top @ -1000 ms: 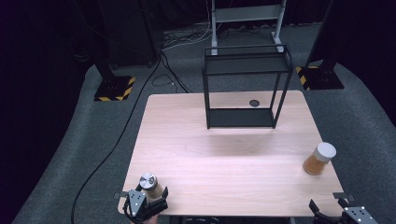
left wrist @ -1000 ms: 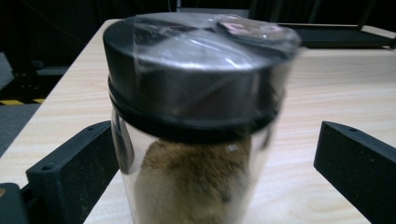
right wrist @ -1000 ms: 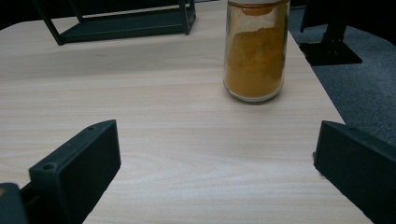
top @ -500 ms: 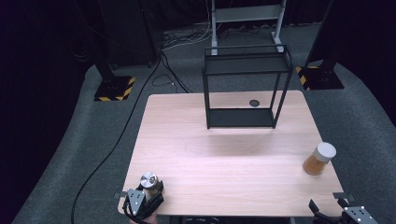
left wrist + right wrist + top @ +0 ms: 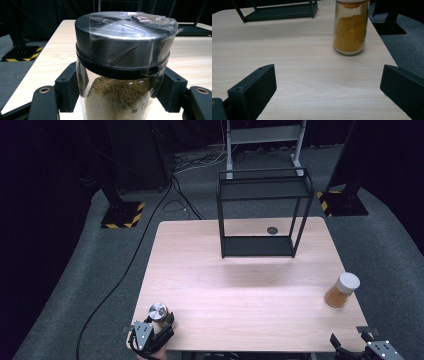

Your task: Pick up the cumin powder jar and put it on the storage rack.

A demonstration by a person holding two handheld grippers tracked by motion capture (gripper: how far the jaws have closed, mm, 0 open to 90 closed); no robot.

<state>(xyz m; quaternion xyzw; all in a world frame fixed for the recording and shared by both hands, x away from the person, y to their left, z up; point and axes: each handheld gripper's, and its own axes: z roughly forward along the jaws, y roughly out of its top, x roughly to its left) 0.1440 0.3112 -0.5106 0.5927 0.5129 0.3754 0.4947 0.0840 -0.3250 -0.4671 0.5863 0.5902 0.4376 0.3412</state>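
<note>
A glass jar of brown powder (image 5: 158, 312) with a dark metal lid stands at the table's near left corner. My left gripper (image 5: 160, 320) is shut on it; in the left gripper view both pads press the glass of the jar (image 5: 125, 50) just under the lid, on either side of the left gripper (image 5: 121, 90). A white-lidded jar of orange powder (image 5: 341, 291) stands near the right edge. My right gripper (image 5: 347, 335) hangs open at the near right corner. In the right gripper view the orange jar (image 5: 350, 27) stands beyond the right gripper (image 5: 329, 82), apart from its wide jaws.
A black two-level wire rack (image 5: 260, 210) stands at the far middle of the wooden table (image 5: 240, 280), with a small dark hole (image 5: 272, 230) in the top behind it. Stand bases with yellow-black stripes (image 5: 121, 215) and cables lie on the grey floor beyond.
The left gripper's jaws have closed in on the brown-powder jar, which has stayed in place. The right gripper and the orange jar have not moved.
</note>
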